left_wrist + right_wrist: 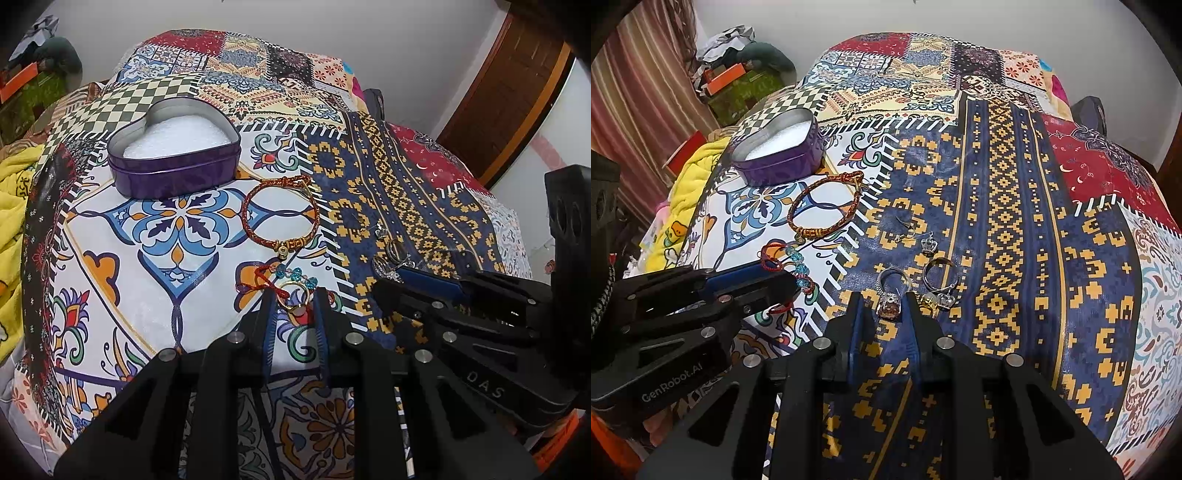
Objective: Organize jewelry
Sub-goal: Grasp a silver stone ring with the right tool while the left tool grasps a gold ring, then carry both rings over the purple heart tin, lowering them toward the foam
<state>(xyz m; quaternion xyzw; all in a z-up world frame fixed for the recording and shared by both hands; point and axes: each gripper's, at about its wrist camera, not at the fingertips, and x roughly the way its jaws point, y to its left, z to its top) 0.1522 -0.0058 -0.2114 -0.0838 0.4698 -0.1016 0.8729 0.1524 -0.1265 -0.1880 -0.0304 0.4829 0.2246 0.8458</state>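
A purple heart-shaped tin [173, 162] with white foam inside stands open on the patterned cloth; it also shows in the right wrist view [779, 155]. A red-gold braided bracelet [280, 214] lies in front of it. My left gripper [293, 299] is open, its fingers on either side of a gold ring [293, 297] beside a red cord with blue beads [295, 275]. My right gripper [884, 301] is open around a silver ring with an amber stone [890, 295]. More rings and a crown charm [928, 245] lie just beyond.
The patchwork cloth [997, 221] covers a raised surface. A yellow blanket [11, 192] and boxes [731, 85] lie off its left side. A wooden door [509, 96] stands at the right. The right gripper's body [461, 306] sits close beside the left one.
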